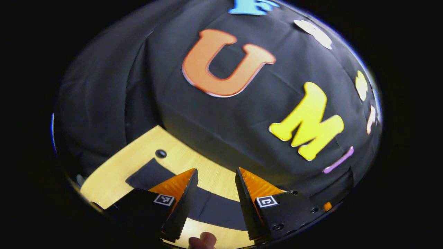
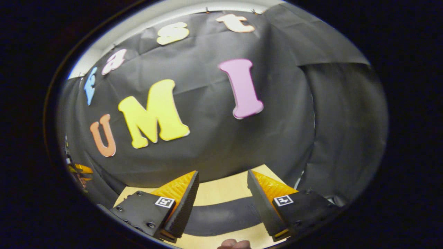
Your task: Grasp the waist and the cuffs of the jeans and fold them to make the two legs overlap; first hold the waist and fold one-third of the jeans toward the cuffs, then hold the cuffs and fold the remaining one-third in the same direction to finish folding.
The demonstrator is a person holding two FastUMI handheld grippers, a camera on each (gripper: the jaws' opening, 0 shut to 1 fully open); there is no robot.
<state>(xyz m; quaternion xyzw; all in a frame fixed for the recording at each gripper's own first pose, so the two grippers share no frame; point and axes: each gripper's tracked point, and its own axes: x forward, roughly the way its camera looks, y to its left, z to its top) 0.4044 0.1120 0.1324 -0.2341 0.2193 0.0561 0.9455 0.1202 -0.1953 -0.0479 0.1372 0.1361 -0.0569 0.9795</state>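
Both grippers sit up above the tabletop (image 1: 117, 173), pointing mostly at the booth wall, not down at the work.

The left gripper (image 1: 216, 186) has its jaws spread wide with nothing between them. Through that gap you can see the jeans (image 1: 211, 207), a dark band lying flat across the light wood tabletop, well below the jaws and not touching them. One end of the jeans reaches up toward a small dark round hole (image 1: 161, 153) in the tabletop and stops just short of it. A fingertip (image 1: 204, 240) peeks in at the bottom edge, just under the jeans.

The right gripper (image 2: 223, 188) looks much the same: jaws wide apart, holding nothing. The jeans (image 2: 221, 216) run across the tabletop (image 2: 221, 192) behind the gap, apart from both fingers. Another bit of finger (image 2: 235, 244) shows at the bottom, just below the jeans.
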